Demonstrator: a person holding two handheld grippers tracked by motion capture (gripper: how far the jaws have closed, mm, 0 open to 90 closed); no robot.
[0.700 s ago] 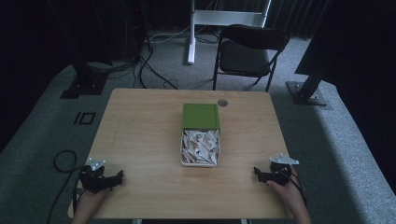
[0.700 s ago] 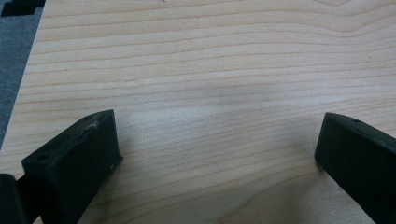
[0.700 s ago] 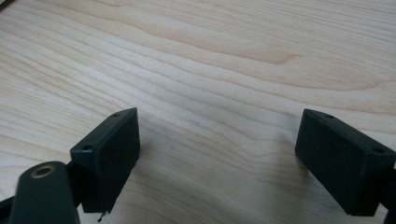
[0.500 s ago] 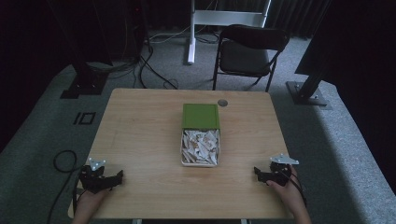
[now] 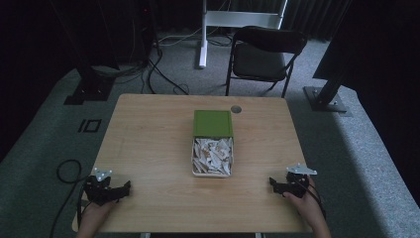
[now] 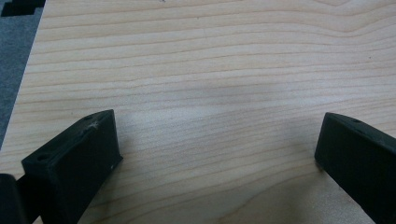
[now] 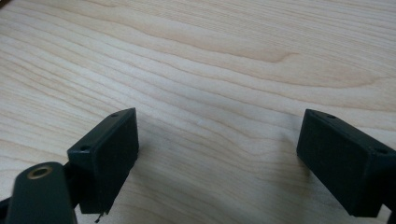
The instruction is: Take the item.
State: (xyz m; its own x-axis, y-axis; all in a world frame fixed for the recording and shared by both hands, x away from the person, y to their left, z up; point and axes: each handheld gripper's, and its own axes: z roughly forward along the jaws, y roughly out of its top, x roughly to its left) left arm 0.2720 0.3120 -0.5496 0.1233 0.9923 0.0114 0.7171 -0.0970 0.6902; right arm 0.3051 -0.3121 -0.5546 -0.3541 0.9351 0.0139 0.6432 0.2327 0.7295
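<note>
Wooden surface (image 5: 148,148): pale, grained top carrying every item; both grippers rest at its near edge.
Landmark: white tray (image 5: 212,156), filled with pale paper-like scraps, lying near the middle of the surface.
Green lid (image 5: 213,123): flat, square, touching the far end of the tray; tray and lid together form one strip whose long axis runs from the near edge of the surface to the far edge.
Small round disc (image 5: 236,109): just beyond the lid, toward the tray's far right; too small to identify.
Left gripper (image 5: 121,188): well apart from the tray, off its near-left corner; jaws spread wide with only bare wood between them in the left gripper view (image 6: 212,154).
Right gripper (image 5: 274,184): well apart from the tray, off its near-right corner; jaws likewise wide and empty in the right gripper view (image 7: 219,154).
Direction to the tray: forward and inward for each hand; the left gripper must travel right and away from the person, the right gripper left and away.
Nearer hand: the right gripper appears slightly closer to the tray's near edge, though the difference is small.
Governing relation: the tray sits between the two grippers, so its long sides face them; judged from this layout, a side-on approach from either hand would meet a long wall rather than a short end.
Chair (image 5: 265,54): on the floor beyond the far edge, behind the lid.
</note>
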